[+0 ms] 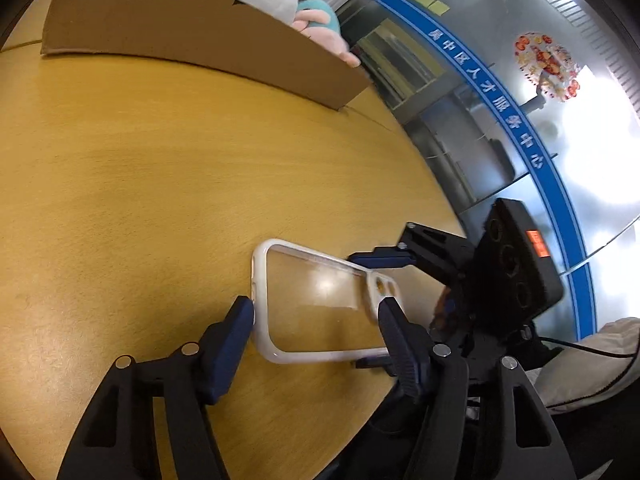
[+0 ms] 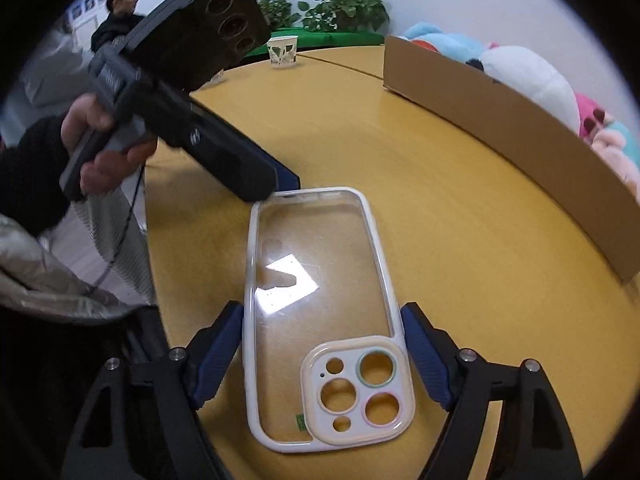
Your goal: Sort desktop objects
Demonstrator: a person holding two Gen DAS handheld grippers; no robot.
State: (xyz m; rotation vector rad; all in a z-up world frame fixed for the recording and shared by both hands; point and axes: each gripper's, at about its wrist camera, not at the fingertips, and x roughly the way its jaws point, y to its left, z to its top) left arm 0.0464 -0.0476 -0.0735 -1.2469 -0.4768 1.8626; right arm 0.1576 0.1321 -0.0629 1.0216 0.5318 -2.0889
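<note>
A clear phone case with a white rim point(image 2: 320, 312) lies flat on the yellow wooden table point(image 2: 460, 220), camera cut-outs toward me in the right wrist view. My right gripper point(image 2: 322, 344) straddles its long sides, pads touching or nearly touching the rim. My left gripper point(image 1: 316, 320) spans the case point(image 1: 316, 300) endwise, its left pad at the bottom end and its right pad by the camera block. The left gripper's body point(image 2: 208, 132) shows in the right wrist view at the case's far end. The right gripper's body point(image 1: 512, 264) shows in the left wrist view.
A long cardboard box point(image 2: 512, 136) holding plush toys point(image 2: 532, 76) stands along the far side; it also shows in the left wrist view point(image 1: 192, 28). A paper cup point(image 2: 283, 51) sits at the far table edge. A glass wall point(image 1: 520, 120) lies beyond the table edge.
</note>
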